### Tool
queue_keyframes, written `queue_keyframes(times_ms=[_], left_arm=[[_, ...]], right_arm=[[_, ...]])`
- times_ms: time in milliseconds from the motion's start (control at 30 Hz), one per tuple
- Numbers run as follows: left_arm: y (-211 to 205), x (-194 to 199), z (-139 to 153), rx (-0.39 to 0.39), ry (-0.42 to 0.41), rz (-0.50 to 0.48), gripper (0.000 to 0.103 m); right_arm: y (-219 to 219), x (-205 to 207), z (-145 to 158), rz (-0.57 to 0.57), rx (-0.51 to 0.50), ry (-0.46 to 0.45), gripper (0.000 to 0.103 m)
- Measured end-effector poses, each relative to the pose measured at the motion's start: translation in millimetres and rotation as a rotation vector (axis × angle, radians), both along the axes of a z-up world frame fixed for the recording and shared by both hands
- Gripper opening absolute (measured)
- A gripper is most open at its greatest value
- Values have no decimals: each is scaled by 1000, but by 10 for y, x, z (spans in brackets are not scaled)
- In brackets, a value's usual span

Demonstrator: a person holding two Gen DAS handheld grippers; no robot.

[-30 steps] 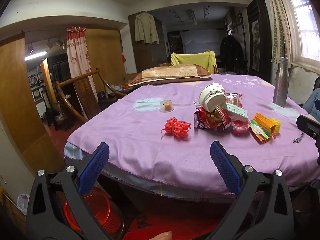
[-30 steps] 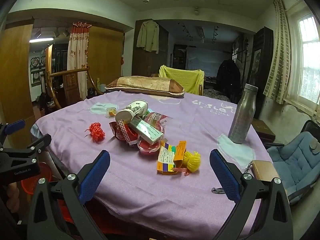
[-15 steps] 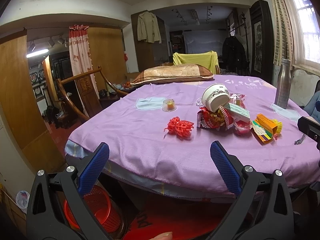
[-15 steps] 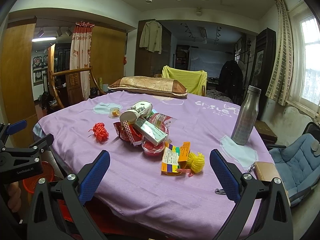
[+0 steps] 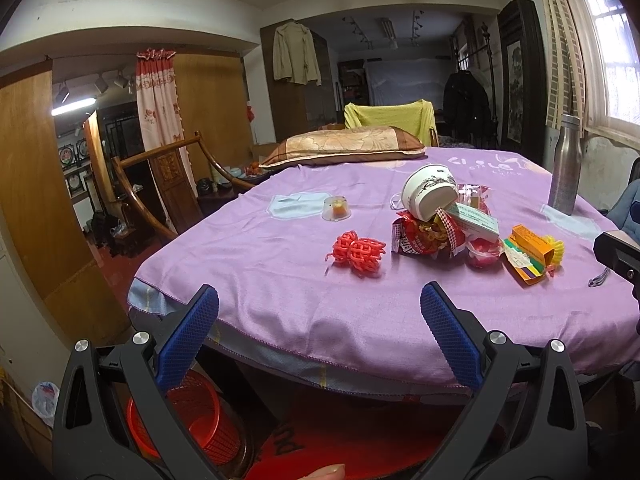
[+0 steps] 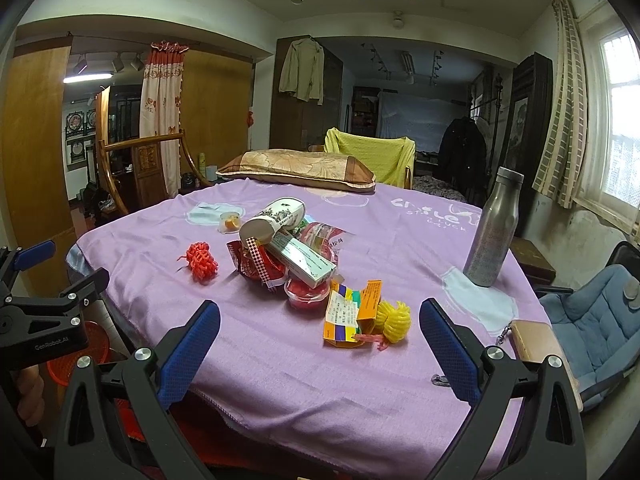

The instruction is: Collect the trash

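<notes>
A round table (image 6: 280,376) under a purple cloth fills a dim room with wooden doors, a curtain and a window. Trash sits mid-table: a red foam net (image 6: 202,261), a tipped paper cup (image 6: 276,218) on snack wrappers (image 6: 260,266), an orange carton (image 6: 352,312). Compared with a second ago, both views sit slightly higher and nearer. The left gripper (image 5: 319,332) and right gripper (image 6: 319,334) hover spread wide, empty. "GenRobot.AI" marks the left gripper's body. A red basket (image 5: 200,420) stands below.

dim room | window (image 6: 622,120) glare right | fisheye-bent edges | sharp focus
</notes>
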State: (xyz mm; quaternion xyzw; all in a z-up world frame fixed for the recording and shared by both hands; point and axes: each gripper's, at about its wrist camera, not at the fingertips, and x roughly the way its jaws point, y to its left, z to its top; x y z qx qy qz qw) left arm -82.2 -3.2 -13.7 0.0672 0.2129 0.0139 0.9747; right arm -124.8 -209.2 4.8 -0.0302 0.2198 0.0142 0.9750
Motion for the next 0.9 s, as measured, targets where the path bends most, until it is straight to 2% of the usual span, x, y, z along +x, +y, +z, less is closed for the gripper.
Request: queue_keyframes(times_ms=[900], left_arm=[[-10,-5,-15,-1,4,-3,96]], right_arm=[[1,2,-16,0,3,5,98]])
